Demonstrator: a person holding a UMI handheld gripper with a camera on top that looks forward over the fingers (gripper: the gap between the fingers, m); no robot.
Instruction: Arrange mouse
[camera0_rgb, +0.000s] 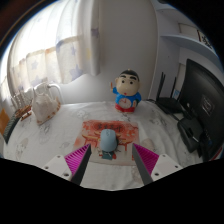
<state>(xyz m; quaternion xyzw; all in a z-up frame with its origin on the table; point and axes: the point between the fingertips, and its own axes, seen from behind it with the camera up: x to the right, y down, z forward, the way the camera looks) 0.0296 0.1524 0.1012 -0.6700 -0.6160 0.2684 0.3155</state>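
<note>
The gripper (107, 168) hangs low over a white table (60, 140), its two fingers spread wide apart with the pink pads (76, 160) facing inward on either side. Between the fingers, near their tips, sits a small light-blue and grey thing that is probably the mouse (106, 143); it rests on a reddish-orange mat (108, 129) and there is a gap at each side, so the claw is released and grips nothing. Beyond the mat, further back on the table, a cartoon boy figure (127, 91) stands upright in a blue top. Off to the left, well apart from the mat, is a pale bag-like bundle (43, 103), too small to make out clearly. To the right stands a dark monitor (205, 90) with black gear at its foot. Behind everything a bright curtain (50, 50) hangs across a window beside a white wall.
</note>
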